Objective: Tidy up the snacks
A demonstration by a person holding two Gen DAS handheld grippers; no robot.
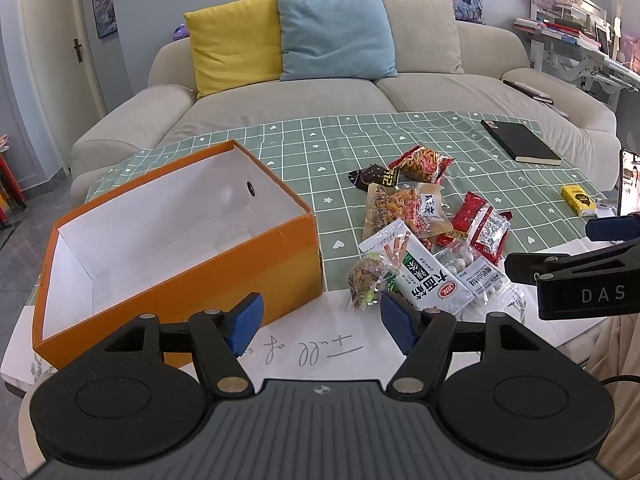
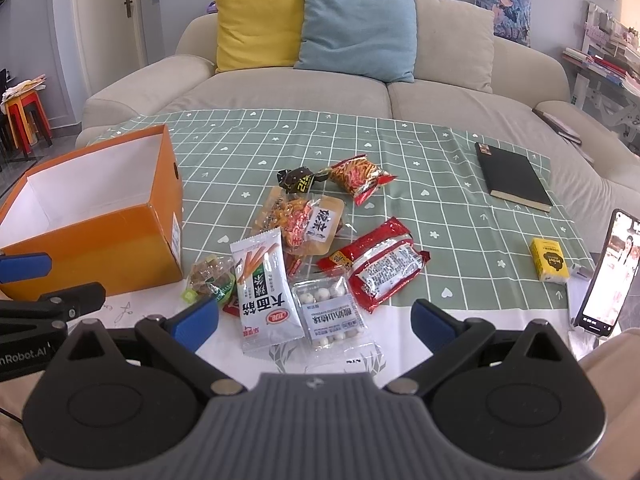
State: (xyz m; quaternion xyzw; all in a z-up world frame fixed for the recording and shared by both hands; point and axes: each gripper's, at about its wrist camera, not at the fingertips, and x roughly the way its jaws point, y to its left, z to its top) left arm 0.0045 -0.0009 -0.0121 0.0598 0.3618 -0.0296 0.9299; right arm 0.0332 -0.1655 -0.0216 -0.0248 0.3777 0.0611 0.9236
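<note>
An open orange box [image 1: 240, 264] [image 2: 132, 216] with a white, empty inside stands on the left of the table. A pile of several snack packets lies to its right: a white noodle-stick packet [image 1: 424, 276] [image 2: 266, 292], a clear packet of white balls [image 1: 476, 276] [image 2: 332, 312], a red packet [image 1: 486, 226] [image 2: 384, 268], an orange-red chip bag [image 1: 424, 164] [image 2: 360, 176]. My left gripper [image 1: 322, 322] is open and empty, low before the box and pile. My right gripper [image 2: 316, 322] is open and empty, just short of the white packets.
A black notebook [image 1: 520, 142] [image 2: 512, 178], a small yellow carton [image 1: 578, 200] [image 2: 550, 260] and a propped phone [image 2: 608, 276] sit at the right. A beige sofa [image 2: 320, 92] with cushions lies behind the table. The green checked cloth [image 2: 248, 148] covers the far tabletop.
</note>
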